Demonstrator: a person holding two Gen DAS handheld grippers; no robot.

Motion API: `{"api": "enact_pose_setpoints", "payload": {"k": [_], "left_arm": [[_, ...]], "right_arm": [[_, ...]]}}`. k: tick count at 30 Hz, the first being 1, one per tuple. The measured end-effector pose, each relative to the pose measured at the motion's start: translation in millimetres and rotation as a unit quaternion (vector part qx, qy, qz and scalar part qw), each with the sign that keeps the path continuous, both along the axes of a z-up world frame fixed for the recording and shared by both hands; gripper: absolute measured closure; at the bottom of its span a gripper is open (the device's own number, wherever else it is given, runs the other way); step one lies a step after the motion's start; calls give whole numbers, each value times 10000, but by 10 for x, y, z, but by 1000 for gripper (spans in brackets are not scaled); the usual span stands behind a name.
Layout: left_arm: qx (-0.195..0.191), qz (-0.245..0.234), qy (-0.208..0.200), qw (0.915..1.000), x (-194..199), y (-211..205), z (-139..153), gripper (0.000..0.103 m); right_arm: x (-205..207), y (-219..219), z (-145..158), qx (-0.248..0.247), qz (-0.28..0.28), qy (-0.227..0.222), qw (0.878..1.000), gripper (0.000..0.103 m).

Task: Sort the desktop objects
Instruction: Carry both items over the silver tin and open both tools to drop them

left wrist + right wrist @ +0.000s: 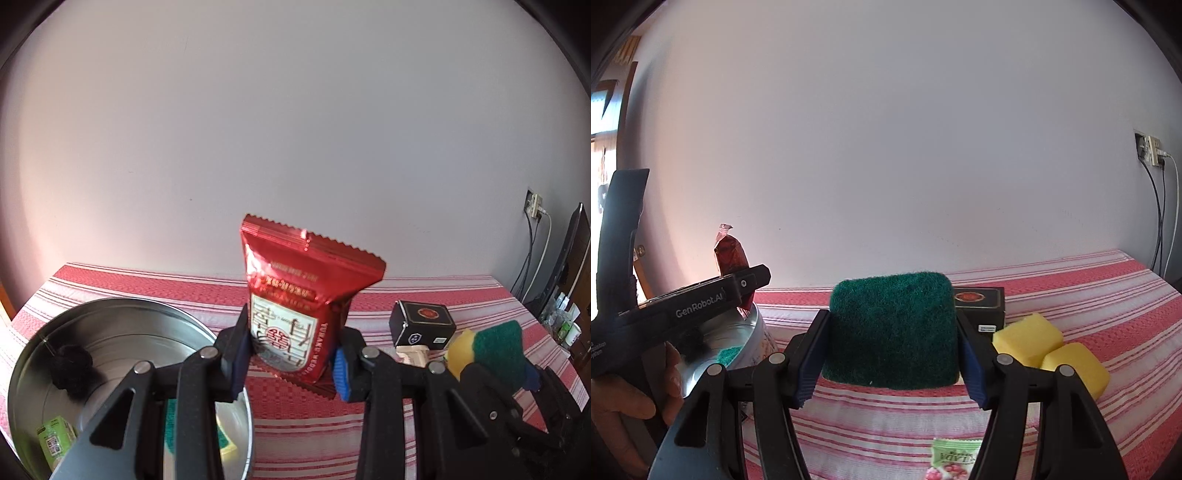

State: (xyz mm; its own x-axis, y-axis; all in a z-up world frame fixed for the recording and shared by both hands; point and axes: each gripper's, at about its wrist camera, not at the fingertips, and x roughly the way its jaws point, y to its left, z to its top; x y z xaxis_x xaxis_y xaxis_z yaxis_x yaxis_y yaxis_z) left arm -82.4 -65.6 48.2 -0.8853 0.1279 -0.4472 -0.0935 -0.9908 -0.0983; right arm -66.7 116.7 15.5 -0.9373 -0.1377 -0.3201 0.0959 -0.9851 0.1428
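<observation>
My left claw (291, 363) is clamped on a red snack packet (299, 306), held upright above the counter (314, 435) with its striped red cloth — the metal bowl (33, 369) sits just to its left, low in my view. My right claw (892, 363) grips a green scouring sponge (892, 332), its pads pressed against both sides, lifted clear of the cloth.

So where are we? Partway, I'd say. The bowl already holds a few things: a black fuzzy lump (72, 365), a small green carton (55, 441), and what looks like another green-and-yellow sponge down under my claw. Two more items are in the air right now, one in each claw, neither dropped in yet.

Left on the cloth — a black box (982, 304) at the back, two yellow sponge blocks (1049, 350) touching each other on the right, and a green sweet wrapper (955, 456) near the front edge of my right view. There's something pale and wooden in front of the box too; I can't make out what it is.

My guess is both loads go to the bowl, then back for the rest.
</observation>
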Motion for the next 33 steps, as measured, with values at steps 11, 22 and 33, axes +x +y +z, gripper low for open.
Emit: {"api": "enact_pose_setpoints", "payload": {"k": [11, 22, 33], "left_arm": [[-141, 694, 2, 9975, 118, -626, 2, 67], [-39, 1778, -322, 9835, 190, -1353, -110, 67], [-359, 2533, -557, 9651, 235, -1674, -222, 67]], "right_arm": [[-54, -526, 92, -129, 422, 210, 9988, 37], [-206, -1281, 158, -79, 1090, 312, 9935, 37], [-332, -1655, -4, -202, 1456, 65, 9891, 37]]}}
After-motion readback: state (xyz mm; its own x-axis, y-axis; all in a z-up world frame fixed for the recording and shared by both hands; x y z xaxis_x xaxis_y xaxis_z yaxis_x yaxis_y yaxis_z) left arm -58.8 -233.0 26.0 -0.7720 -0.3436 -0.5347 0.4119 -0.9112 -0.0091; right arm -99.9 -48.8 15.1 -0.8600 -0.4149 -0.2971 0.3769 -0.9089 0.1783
